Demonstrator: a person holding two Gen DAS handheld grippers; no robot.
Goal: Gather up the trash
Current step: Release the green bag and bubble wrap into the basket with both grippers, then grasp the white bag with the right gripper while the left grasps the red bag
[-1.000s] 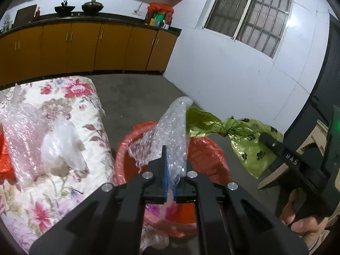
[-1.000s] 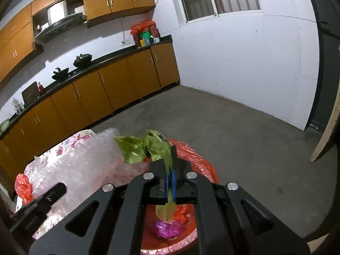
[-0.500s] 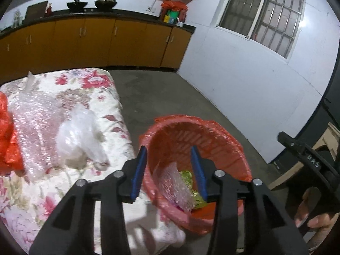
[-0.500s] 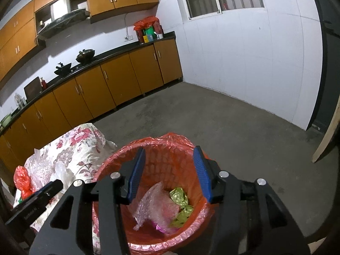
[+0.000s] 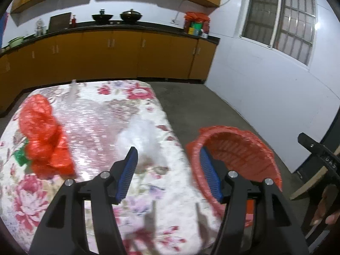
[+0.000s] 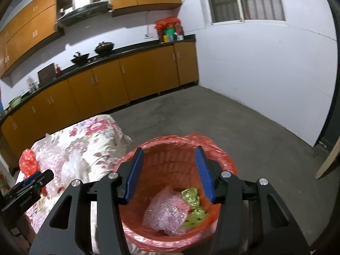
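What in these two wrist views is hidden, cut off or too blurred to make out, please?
- Left wrist: basket contents, hidden behind its near rim.
- Left wrist: clear plastic on the table, smeared by blur.
- Right wrist: red bag, partly behind the left gripper.
- Right wrist: the basket's base, under bubble wrap.

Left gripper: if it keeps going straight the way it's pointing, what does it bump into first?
Probably the clear plastic bag lying on the flowery tablecloth. The left gripper is open and empty, and the bag sits just beyond its tips, though blur makes depth uncertain. The red basket lies off to the side.
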